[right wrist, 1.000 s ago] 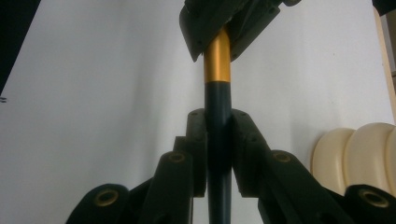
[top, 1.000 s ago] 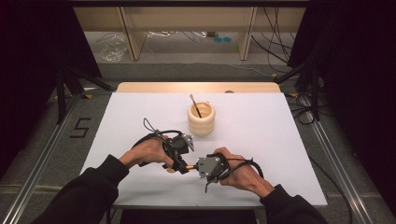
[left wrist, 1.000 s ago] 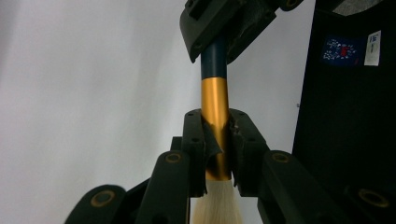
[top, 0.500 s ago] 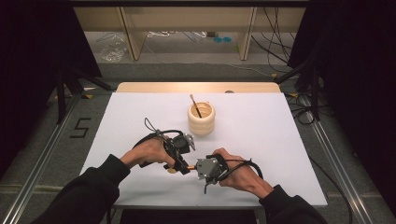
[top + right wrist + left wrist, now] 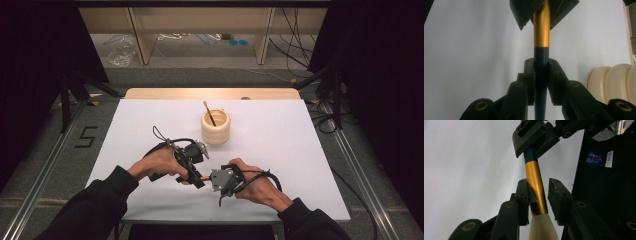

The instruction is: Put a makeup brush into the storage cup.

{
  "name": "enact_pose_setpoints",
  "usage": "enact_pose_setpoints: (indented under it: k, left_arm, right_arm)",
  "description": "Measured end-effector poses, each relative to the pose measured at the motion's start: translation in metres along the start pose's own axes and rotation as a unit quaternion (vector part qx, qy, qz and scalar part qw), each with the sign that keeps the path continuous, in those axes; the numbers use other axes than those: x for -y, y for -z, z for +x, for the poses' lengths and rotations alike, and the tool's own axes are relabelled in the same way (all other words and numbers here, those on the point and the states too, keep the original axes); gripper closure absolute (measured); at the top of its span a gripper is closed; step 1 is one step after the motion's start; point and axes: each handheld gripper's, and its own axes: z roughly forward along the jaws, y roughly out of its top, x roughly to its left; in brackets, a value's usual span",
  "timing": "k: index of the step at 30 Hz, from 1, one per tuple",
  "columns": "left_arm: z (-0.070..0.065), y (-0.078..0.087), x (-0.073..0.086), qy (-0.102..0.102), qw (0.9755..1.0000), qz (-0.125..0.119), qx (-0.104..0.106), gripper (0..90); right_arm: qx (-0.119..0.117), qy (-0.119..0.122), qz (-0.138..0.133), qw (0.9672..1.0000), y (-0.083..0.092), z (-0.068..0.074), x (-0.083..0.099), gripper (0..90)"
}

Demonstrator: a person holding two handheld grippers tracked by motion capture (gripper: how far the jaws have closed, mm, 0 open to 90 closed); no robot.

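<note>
One makeup brush [image 5: 535,185] held level between two grippers just in front of the ribbed cream cup [image 5: 215,127], right gripper [image 5: 541,75] clamped on its dark handle, left gripper [image 5: 541,195] parted around its gold ferrule, a second brush [image 5: 209,113] stood in the one cup on the white table [image 5: 300,145].

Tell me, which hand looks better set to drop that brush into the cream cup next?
Probably the right. The right gripper is shut on the brush by its dark handle, while the left gripper's jaws stand apart around the gold ferrule. The cup, already holding another brush, stands just beyond both hands.
</note>
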Motion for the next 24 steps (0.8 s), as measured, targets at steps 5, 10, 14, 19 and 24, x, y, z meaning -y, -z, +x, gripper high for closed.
enact_pose_setpoints:
  k: [5,10,14,19,24]
  left_arm:
    - [-0.001,0.002,-0.001,0.003,1.0000,-0.006,-0.001,69.2]
    - [-0.001,0.005,-0.001,0.000,0.9997,-0.017,-0.016,61.5]
    - [-0.003,0.015,0.000,-0.009,0.9991,-0.021,-0.037,53.2]
    - [-0.014,0.028,0.005,-0.001,0.9959,-0.065,-0.064,46.1]
    - [-0.018,0.040,0.012,0.011,0.9899,-0.103,-0.097,39.1]
  right_arm:
    - [0.002,-0.003,-0.005,1.0000,0.000,-0.001,0.001,79.5]
    - [0.003,0.038,-0.031,0.9988,-0.003,-0.007,0.001,79.5]
    - [0.014,0.030,-0.029,0.9990,0.000,-0.009,0.003,79.5]
    - [0.019,0.024,-0.030,0.9991,0.004,-0.011,0.005,79.5]
    - [0.025,0.016,-0.034,0.9990,0.007,-0.012,0.007,79.5]
